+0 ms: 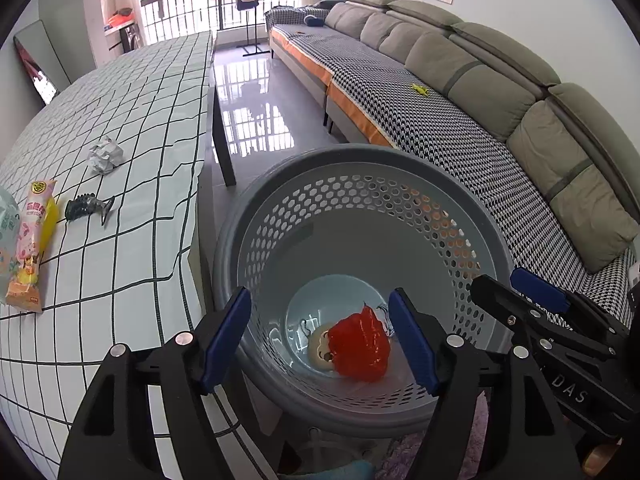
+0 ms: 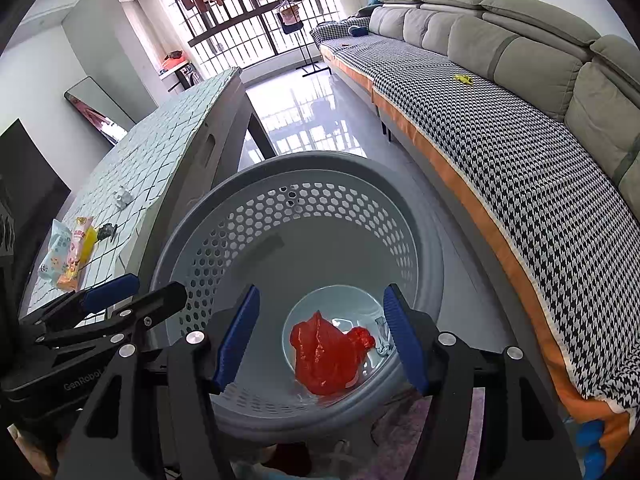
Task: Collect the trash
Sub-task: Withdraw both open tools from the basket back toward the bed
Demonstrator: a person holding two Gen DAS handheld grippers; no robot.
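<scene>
A grey perforated basket [image 1: 360, 156] [image 2: 320, 160] stands on the floor beside the table. In its bottom lies a crumpled red plastic bag [image 1: 362, 344] [image 2: 324, 354], partly covering a round pale wrapper [image 1: 320, 350]. My left gripper [image 1: 319, 294] [image 2: 158, 285] hangs open over the basket with nothing between its pads. Close beside it my right gripper [image 2: 322, 290] [image 1: 498, 280] is open and empty too. On the checked tablecloth [image 1: 140, 120] lie a ball of crumpled paper [image 1: 105, 156] [image 2: 123, 197], a dark wrapper [image 1: 86, 206] [image 2: 106, 232] and a pink and yellow snack packet [image 1: 32, 248] [image 2: 80, 244].
A long grey sofa [image 1: 480, 80] with a houndstooth cover runs along the right, with a small yellow item [image 1: 419, 89] on its seat. Glossy floor [image 1: 256, 92] lies between table and sofa. A dark table leg [image 1: 222, 140] stands just behind the basket. A clothes stand [image 1: 250, 20] is by the window.
</scene>
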